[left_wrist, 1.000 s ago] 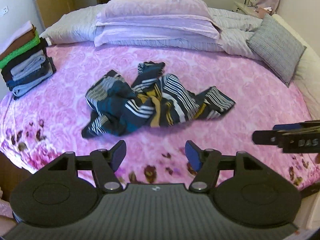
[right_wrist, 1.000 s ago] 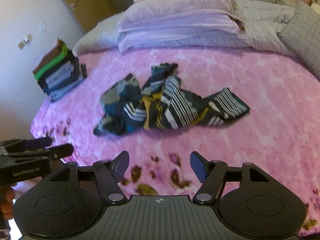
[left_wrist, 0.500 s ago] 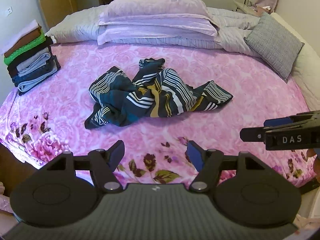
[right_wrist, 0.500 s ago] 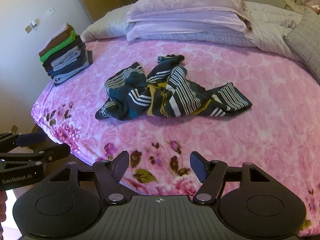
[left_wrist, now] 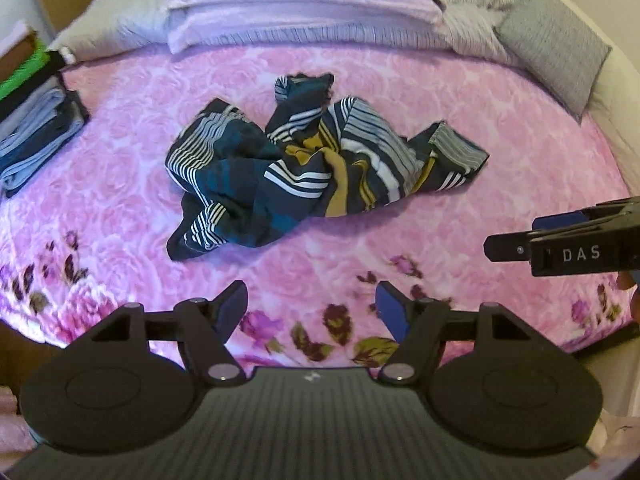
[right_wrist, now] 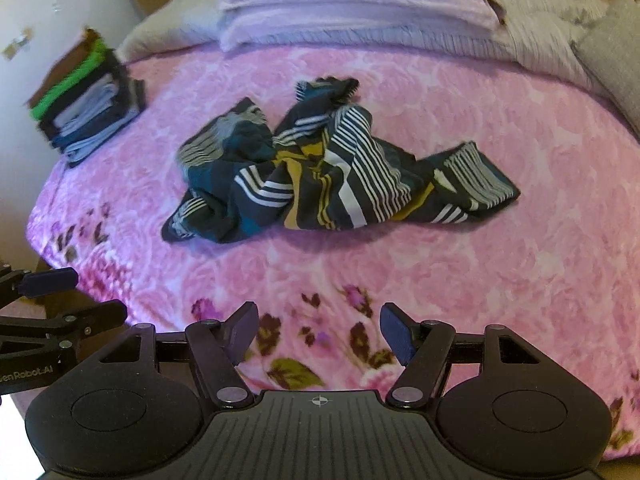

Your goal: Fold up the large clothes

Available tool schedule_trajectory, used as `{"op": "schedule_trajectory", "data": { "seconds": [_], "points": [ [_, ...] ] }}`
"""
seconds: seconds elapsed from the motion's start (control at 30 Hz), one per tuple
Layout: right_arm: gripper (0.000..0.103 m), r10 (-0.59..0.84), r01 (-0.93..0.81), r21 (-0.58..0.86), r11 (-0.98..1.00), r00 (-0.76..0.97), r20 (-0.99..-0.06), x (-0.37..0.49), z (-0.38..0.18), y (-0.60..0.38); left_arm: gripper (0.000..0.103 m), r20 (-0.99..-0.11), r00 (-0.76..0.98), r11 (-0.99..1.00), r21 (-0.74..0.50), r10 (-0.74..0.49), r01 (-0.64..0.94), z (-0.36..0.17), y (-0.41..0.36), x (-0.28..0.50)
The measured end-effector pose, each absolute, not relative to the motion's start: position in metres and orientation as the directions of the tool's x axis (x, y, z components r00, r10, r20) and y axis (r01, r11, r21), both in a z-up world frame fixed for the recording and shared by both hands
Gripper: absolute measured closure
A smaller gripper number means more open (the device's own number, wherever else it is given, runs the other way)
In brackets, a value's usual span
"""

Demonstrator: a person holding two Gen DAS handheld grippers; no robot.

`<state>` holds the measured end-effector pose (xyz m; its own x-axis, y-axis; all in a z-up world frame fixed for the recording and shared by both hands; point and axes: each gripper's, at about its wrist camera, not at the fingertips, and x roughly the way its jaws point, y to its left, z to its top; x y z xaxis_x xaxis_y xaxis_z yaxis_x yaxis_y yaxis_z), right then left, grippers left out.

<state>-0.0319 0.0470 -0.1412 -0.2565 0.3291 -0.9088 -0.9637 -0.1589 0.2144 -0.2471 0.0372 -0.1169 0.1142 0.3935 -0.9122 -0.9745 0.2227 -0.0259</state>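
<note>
The striped garment (left_wrist: 320,164) lies crumpled in the middle of the pink bedspread (left_wrist: 500,128), touched by no gripper. The left gripper (left_wrist: 312,308) and the right gripper (right_wrist: 318,330) hang over the near edge, jaws apart and empty. A stack of folded clothes (right_wrist: 88,104), somewhat blurred, stands at the far left, and pillows (right_wrist: 352,0) lie behind.

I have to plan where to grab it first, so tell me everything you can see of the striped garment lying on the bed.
The striped garment is a soft, thin-looking fabric in dark navy with white stripes of varying width, teal patches and mustard-yellow bands. It lies crumpled in a loose heap near the middle of the pink floral bedspread, not yet spread or folded. One part trails toward the near left edge, another stretches flat to the right, and a bunched end points toward the pillows. Only the bedspread touches it; both grippers are apart from it.
</note>
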Motion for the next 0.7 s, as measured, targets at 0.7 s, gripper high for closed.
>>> {"op": "schedule_trajectory", "data": {
  "seconds": [0.7],
  "points": [
    [0.038, 0.387, -0.966, 0.173, 0.193, -0.087, -0.918, -0.117, -0.216, 0.188, 0.036, -0.949, 0.12, 0.298, -0.03, 0.29, -0.954, -0.215, 0.275, -0.397]
  ]
}}
